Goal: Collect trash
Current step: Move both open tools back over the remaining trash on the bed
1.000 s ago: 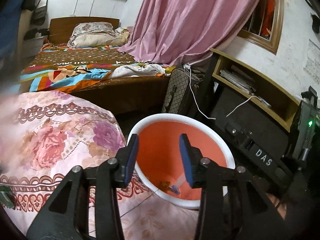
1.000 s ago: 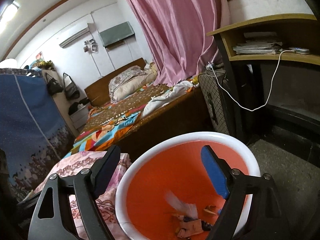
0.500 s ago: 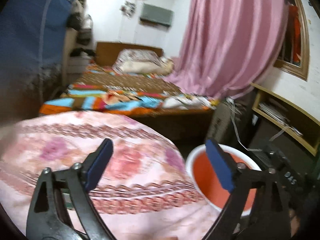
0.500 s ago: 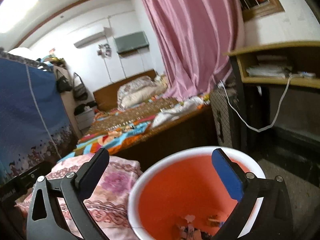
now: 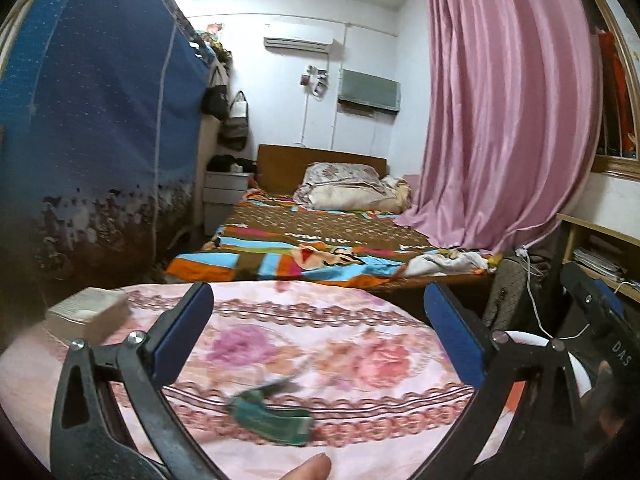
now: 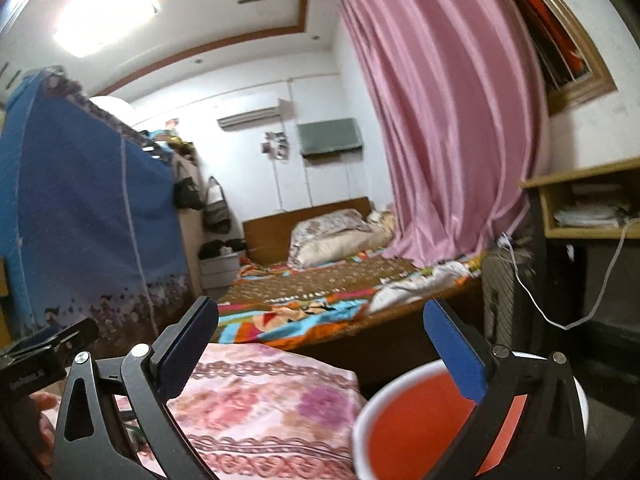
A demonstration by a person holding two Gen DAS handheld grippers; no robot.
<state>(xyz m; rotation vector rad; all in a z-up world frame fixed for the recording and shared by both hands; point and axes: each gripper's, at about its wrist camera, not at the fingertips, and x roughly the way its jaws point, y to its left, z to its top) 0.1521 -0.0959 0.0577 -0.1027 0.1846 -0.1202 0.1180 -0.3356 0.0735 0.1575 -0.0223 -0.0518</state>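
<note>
Both hands are away from the bin and back over the worktop (image 5: pixel 360 344), a round surface under a pink floral cloth. The left gripper (image 5: pixel 316 336) stands spread wide with nothing between its blue pads, its jaws having just been opening; the right gripper (image 6: pixel 320 348) is likewise spread and empty, its jaws having widened too. The orange bin (image 6: pixel 416 420) with a white rim sits on the floor just beside the worktop, at its right edge; its inside cannot be seen from here, so what it holds is not clear.

One piece of trash plainly remains: a crumpled green wrapper (image 5: pixel 272 416), blurred, lying on the cloth near the front edge, in line with the left gripper's open jaws. A pale boxy object (image 5: pixel 86 312) rests at the far left of the worktop; whether it counts as trash cannot be told.

By the look of it, collection is partway through, and the green wrapper seems the likely next pick, probably for the left gripper.
</note>
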